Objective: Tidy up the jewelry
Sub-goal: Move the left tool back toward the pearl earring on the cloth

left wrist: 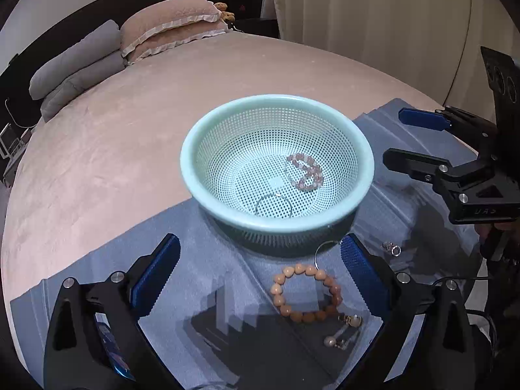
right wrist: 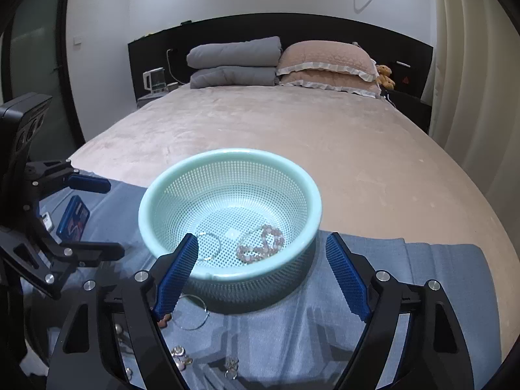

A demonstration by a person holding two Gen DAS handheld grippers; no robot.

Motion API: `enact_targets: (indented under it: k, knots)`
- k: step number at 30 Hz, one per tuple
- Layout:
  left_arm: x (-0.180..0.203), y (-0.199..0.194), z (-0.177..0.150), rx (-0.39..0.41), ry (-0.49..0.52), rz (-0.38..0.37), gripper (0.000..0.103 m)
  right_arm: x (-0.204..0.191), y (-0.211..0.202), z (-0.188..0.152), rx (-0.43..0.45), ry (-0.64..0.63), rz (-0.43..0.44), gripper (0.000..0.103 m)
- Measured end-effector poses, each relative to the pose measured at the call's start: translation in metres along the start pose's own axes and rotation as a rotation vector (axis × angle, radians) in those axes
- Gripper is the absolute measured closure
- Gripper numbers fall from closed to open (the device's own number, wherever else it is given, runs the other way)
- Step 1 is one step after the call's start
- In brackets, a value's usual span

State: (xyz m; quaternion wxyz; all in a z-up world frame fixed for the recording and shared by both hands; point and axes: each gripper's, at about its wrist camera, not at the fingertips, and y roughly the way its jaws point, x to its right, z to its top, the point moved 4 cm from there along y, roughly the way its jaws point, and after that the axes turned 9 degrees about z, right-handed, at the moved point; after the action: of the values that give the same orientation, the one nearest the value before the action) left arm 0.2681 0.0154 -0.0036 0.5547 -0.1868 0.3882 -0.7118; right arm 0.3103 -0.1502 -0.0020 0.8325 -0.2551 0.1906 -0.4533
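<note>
Nearest the person, the left gripper [left wrist: 260, 279] hung with its fingers spread wide and empty above a blue cloth [left wrist: 211, 260]. Between those fingers, a little toward the right one, lay a bracelet of peach beads [left wrist: 307, 294], a flat loop. Pearl earrings [left wrist: 344, 330] lay just beside it, nearer the person, and a thin wire hoop [left wrist: 321, 250] just beyond it. The left hand looked the nearer one for picking it up. The right gripper [right wrist: 261, 276] also stood open and empty, just short of a pale green mesh basket [right wrist: 146, 214]. Inside the basket rested a pink bead bracelet [right wrist: 261, 243] and a thin bangle [right wrist: 211, 247]. Beyond stretched a pink bedspread [right wrist: 260, 123] and pillows [right wrist: 325, 61].
</note>
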Motion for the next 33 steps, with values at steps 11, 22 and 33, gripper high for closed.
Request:
enact_targets:
  k: [11,22,33]
  knots:
    - [0.017,-0.006,-0.058,-0.032,-0.021,-0.045,0.006,-0.003,-0.025,-0.062,-0.02,0.041,-0.002,0.019]
    - [0.054,-0.006,-0.112,0.038,0.027,-0.065,0.015,-0.012,-0.014,-0.109,-0.06,0.009,0.054,0.034]
    - [0.056,0.009,-0.124,0.002,0.011,-0.107,0.035,-0.012,0.013,-0.126,-0.125,0.01,0.054,0.069]
